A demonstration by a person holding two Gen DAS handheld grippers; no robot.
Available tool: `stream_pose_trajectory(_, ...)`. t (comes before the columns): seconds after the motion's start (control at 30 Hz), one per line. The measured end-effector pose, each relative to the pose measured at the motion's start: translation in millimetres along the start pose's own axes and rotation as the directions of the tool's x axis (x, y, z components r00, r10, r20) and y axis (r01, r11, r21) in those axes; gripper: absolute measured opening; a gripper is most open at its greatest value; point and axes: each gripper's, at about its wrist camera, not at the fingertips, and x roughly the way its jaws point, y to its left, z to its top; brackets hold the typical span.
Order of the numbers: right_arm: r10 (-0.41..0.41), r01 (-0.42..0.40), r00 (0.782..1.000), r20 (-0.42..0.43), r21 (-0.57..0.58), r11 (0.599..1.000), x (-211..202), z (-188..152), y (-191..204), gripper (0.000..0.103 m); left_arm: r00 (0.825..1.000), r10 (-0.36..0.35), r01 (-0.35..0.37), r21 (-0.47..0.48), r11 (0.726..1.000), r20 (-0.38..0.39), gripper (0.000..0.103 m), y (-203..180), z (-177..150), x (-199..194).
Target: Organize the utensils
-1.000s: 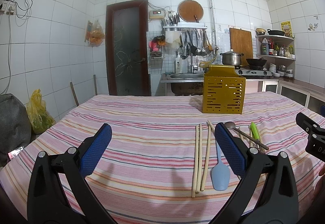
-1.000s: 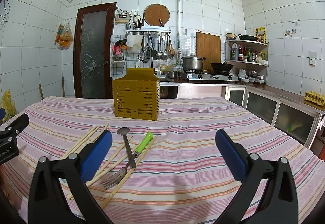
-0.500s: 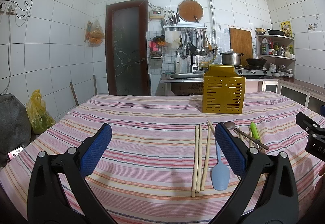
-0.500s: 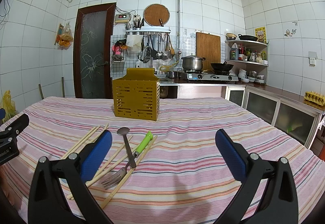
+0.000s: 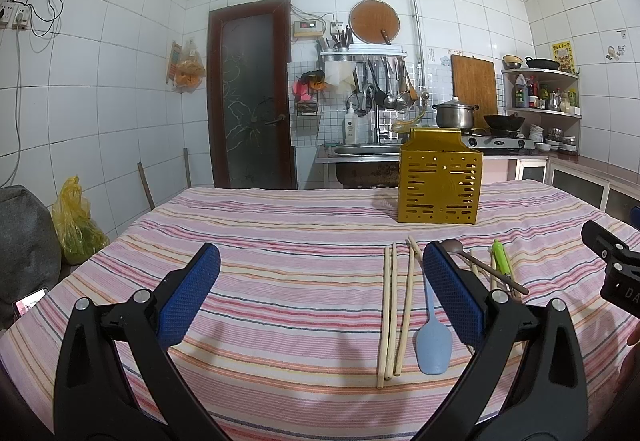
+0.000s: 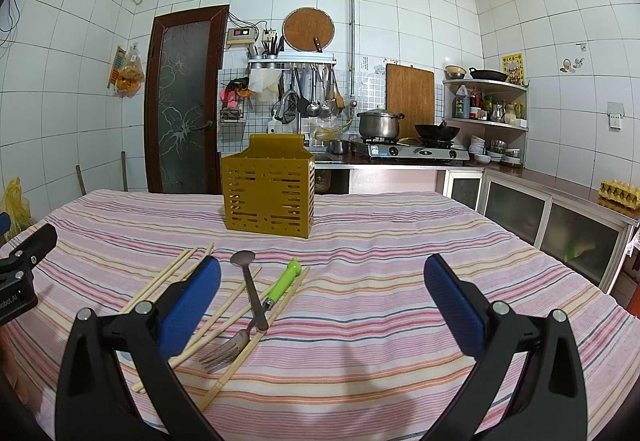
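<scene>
Both grippers hover low over the near edge of the table with their blue-padded fingers spread wide and nothing between them: the left gripper over bare striped cloth, the right gripper likewise holding nothing.

Just beyond the left gripper's right finger lie the utensils on the striped tablecloth. Nearest is a pale blue spatula, its blade toward the camera, and touching or just beside it on the left are several wooden chopsticks lying lengthwise. From the right wrist view more chopsticks fan out under the left finger. A fork with a green handle rests among them, tines toward the camera, and a dark metal spoon lies across the fork's neck with its bowl pointing away.

Farther back, apart from the loose pieces, a yellow slotted utensil holder stands upright near the middle of the table.

Behind the table are a sink, a stove with a pot and a dark wooden door.
</scene>
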Motion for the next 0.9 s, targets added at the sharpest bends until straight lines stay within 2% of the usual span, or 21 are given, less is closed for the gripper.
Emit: stream_pose_trajectory(0.9,-0.015,0.015,1.000,-0.005,-0.007,1.000,2.0,-1.6,-3.7,0.099,1.000,-0.005,0.005,-0.007,1.000,0.003,0.098,-4.6,0.0,-3.0)
